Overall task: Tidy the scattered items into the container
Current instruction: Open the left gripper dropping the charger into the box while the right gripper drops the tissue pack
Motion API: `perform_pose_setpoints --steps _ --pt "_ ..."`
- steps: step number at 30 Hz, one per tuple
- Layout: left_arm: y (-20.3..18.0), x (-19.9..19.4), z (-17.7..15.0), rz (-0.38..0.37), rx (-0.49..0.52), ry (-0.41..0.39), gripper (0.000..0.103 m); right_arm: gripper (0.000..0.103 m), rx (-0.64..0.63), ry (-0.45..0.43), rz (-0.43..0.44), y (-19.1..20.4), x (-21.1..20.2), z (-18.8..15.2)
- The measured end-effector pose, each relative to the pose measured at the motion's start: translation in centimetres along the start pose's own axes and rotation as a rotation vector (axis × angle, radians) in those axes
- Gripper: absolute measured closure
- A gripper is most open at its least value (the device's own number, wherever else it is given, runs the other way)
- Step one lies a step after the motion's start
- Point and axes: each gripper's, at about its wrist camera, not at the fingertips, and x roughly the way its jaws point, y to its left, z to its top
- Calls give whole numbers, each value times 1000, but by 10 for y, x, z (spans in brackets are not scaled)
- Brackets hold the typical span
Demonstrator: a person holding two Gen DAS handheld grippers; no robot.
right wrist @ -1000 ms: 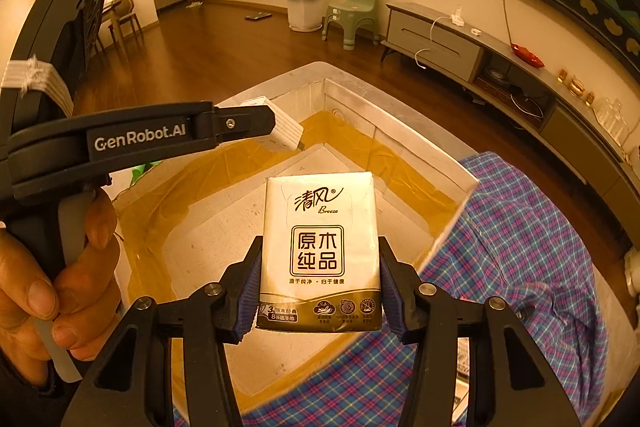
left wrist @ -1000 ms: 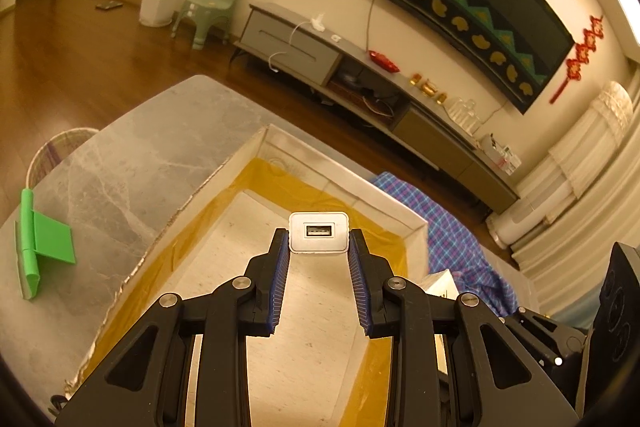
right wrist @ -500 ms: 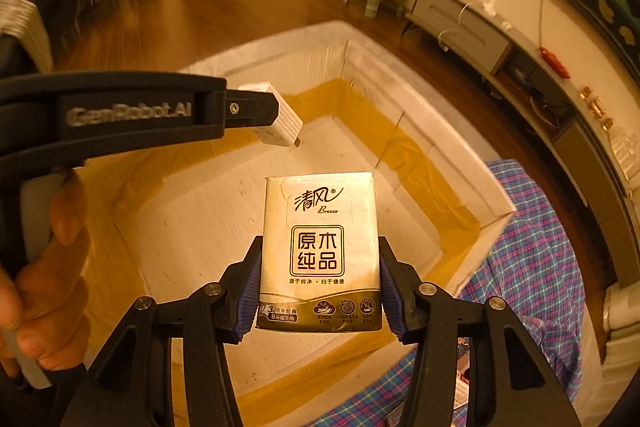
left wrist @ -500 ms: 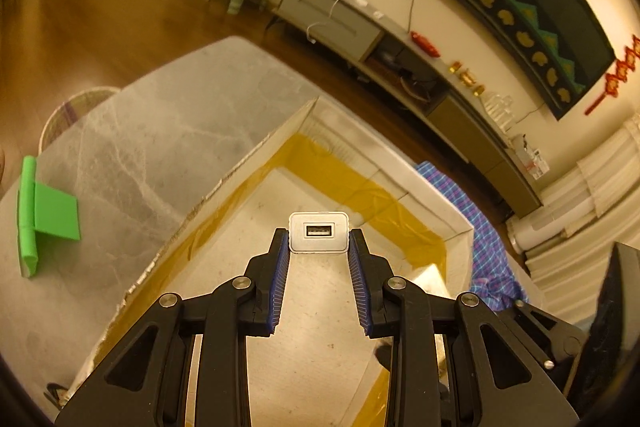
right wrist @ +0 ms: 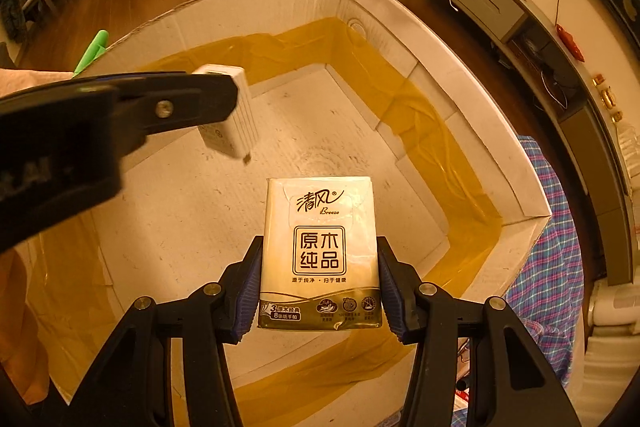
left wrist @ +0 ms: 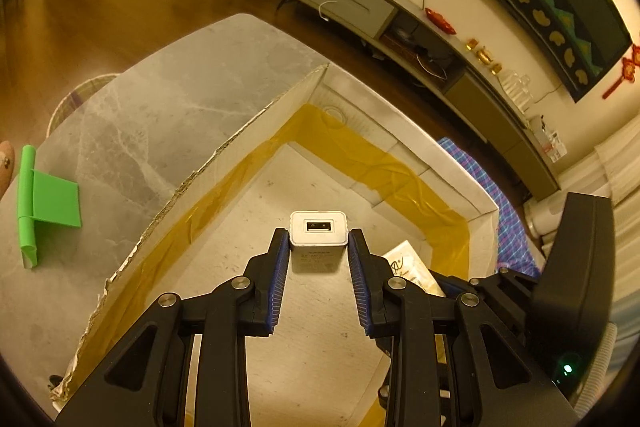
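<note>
The jaws of the left gripper (left wrist: 318, 247) were closed on a small white USB charger (left wrist: 318, 233), their blue pads pressing its two sides, with the port end facing away from the camera. The jaws of the right gripper (right wrist: 320, 283) stood wider, clamped on the lower half of a tissue pack (right wrist: 320, 251) printed with Chinese characters, which stood upright between the pads. Both items hung above the inside of the cardboard box (right wrist: 460, 83), an open white container whose floor edges and lower walls were lined with yellowish tape. From the right wrist view the left gripper (right wrist: 224, 97) reached in from the left with the charger (right wrist: 230, 125) tilted over the box floor, up and to the left of the tissue pack and clear of it. In the left wrist view a corner of the tissue pack (left wrist: 408, 265) showed just right of the left jaws. The box (left wrist: 248, 123) sat on a grey marble tabletop (left wrist: 160, 115), where a green phone stand (left wrist: 44, 199) lay well apart from the box. A blue plaid cloth (right wrist: 552, 247) lay beside the box's far-right side.
</note>
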Motion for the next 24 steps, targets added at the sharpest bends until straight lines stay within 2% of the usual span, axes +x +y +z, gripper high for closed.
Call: perform_pose_setpoints --steps 4,6,16,20,24 --pt "0 -1 0 -11 6 -1 67 48 14 -2 -13 -1 0 -1" --pt "1 -2 0 -15 10 3 61 42 24 -7 -16 -2 -1 -3" --pt "1 -23 -2 -27 44 -30 60 41 61 -54 -6 -9 -19 -9" --pt "-4 -35 -6 -25 70 -46 60 41 102 -114 28 -12 -38 -17" --pt "-16 -48 -14 -1 119 -77 60 41 161 -223 68 -14 -67 -32"
